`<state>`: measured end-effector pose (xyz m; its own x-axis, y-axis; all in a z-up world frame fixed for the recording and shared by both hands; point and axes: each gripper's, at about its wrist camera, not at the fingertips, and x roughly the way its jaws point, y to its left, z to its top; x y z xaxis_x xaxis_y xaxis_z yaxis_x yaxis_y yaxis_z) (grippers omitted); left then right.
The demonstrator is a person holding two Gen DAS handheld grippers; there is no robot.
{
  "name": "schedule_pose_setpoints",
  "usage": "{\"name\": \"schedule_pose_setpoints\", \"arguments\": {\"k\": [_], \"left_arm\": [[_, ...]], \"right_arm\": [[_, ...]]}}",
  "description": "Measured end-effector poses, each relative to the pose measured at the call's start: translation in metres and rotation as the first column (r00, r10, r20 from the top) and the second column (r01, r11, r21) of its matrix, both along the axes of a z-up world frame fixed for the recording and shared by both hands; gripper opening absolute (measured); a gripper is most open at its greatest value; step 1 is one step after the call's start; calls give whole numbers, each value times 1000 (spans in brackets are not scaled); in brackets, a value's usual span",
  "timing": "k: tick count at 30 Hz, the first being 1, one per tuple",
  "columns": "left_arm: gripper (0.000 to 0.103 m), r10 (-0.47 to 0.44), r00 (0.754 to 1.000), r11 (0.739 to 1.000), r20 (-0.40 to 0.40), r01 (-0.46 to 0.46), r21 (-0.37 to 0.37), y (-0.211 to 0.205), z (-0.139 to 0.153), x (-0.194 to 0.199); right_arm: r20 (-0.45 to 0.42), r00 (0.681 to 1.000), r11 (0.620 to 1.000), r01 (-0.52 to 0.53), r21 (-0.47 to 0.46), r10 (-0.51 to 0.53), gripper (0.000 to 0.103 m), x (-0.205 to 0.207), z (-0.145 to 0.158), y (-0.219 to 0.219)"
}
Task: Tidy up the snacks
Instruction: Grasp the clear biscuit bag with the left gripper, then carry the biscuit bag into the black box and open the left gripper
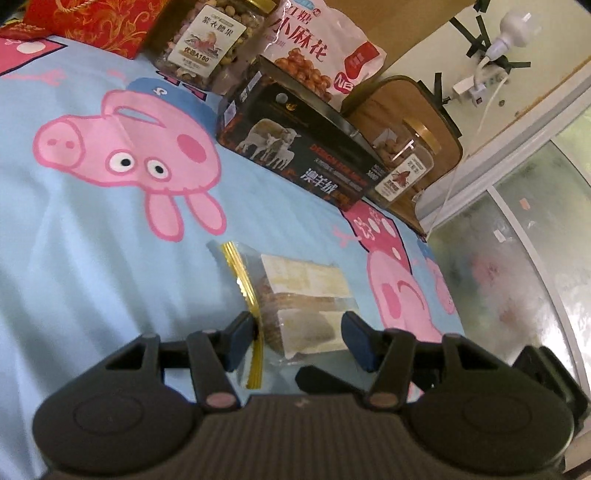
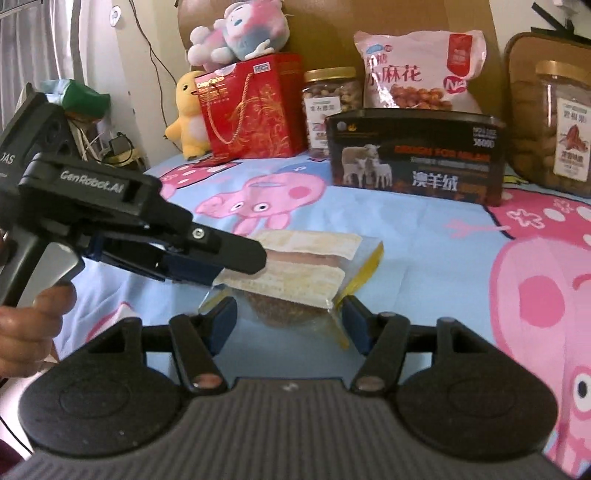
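A clear packet of layered cake (image 1: 306, 288) with gold-edged seams lies on the blue cartoon-pig bedsheet (image 1: 92, 258). In the left wrist view my left gripper (image 1: 299, 338) straddles its near end. One blue pad touches the gold seam and the other rests against the cake's side. In the right wrist view the same packet (image 2: 306, 266) sits just beyond my right gripper (image 2: 288, 323). That gripper's jaws stand wide on either side of it, with nothing pressed. The left gripper (image 2: 236, 269) comes in from the left and closes on the packet's left end. A hand (image 2: 29, 325) holds its handle.
Along the back stand a black box with sheep (image 2: 417, 158), two nut jars (image 2: 332, 107) (image 2: 557, 125), a pink snack bag (image 2: 417, 70), a red gift bag (image 2: 251, 107) and plush toys (image 2: 240, 29). The bed's edge (image 1: 436, 258) drops off beside the packet.
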<state>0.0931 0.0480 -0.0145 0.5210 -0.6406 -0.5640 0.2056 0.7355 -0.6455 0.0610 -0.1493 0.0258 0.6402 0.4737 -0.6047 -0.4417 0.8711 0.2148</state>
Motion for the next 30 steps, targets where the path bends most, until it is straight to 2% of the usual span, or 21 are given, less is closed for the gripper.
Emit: {"name": "schedule_pose_setpoints", "arguments": {"k": [4, 9, 14, 18, 20, 23, 26, 30], "left_arm": [[51, -7, 1000, 1000, 16, 7, 24, -7, 6, 2], [51, -16, 999, 999, 52, 14, 37, -11, 15, 4], [52, -3, 1000, 999, 19, 3, 45, -10, 3, 11], [52, -6, 1000, 1000, 8, 5, 10, -5, -1, 14], [49, -4, 1000, 999, 23, 3, 34, -8, 1, 15], [49, 0, 998, 999, 57, -3, 45, -11, 14, 17], [49, -6, 994, 1000, 108, 4, 18, -10, 40, 29], [49, -5, 979, 1000, 203, 2, 14, -19, 81, 63]], "right_arm": [[23, 999, 1000, 22, -10, -22, 56, -2, 4, 1], [82, 996, 999, 40, -2, -40, 52, -1, 11, -2], [22, 999, 999, 44, 3, -44, 52, 7, -3, -6], [20, 999, 999, 47, 24, -48, 54, 6, -1, -10], [26, 999, 999, 37, 12, -37, 52, 6, -1, -7], [64, 997, 999, 31, 10, -31, 42, 5, 5, -5], [145, 988, 999, 46, 12, -48, 42, 8, 22, -5], [256, 964, 998, 65, 12, -66, 42, 36, 51, -8]]}}
